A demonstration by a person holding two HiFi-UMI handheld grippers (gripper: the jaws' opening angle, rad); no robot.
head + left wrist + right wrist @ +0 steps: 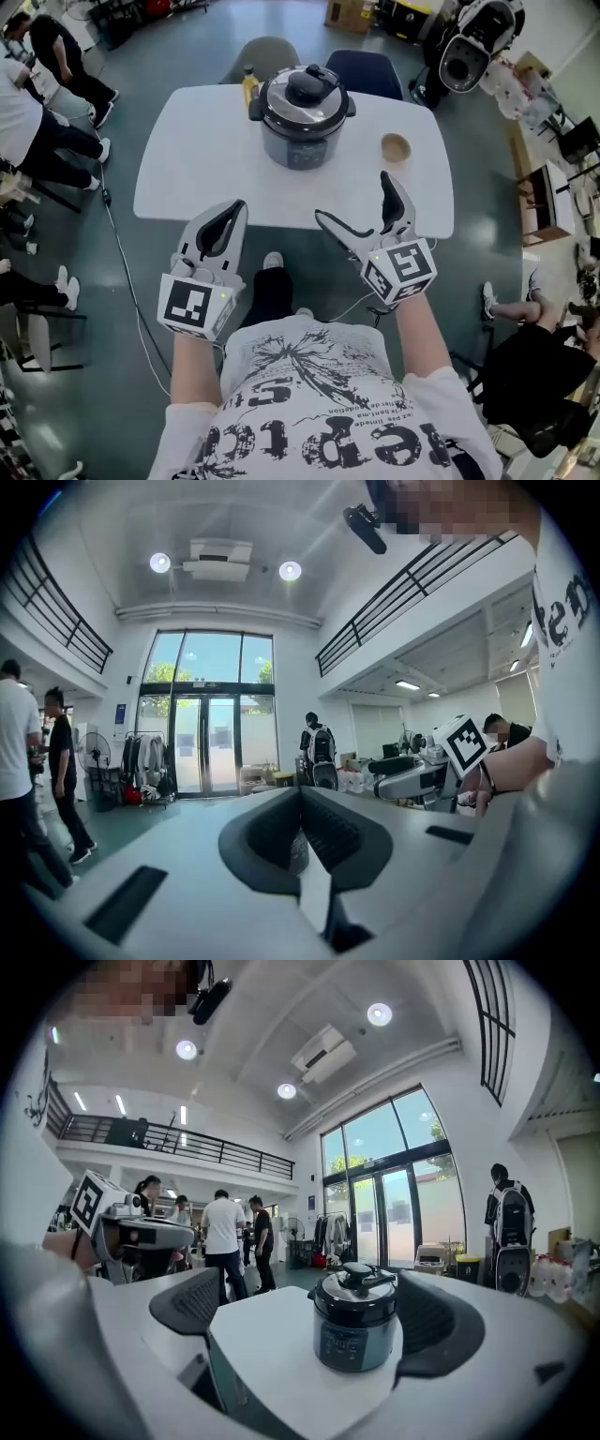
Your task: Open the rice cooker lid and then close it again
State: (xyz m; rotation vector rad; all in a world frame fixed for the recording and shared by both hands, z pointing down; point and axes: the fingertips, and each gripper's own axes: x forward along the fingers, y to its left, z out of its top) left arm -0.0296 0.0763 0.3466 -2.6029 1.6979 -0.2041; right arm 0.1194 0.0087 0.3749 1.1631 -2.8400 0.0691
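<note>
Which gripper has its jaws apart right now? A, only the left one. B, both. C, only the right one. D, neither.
C: the right gripper has its jaws spread wide and aimed at the rice cooker, while the left gripper has its jaws together on nothing.

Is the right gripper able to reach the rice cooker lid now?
Probably yes: the right gripper is open, only bare table lies between it and the rice cooker lid, and the bowl stands aside.
</note>
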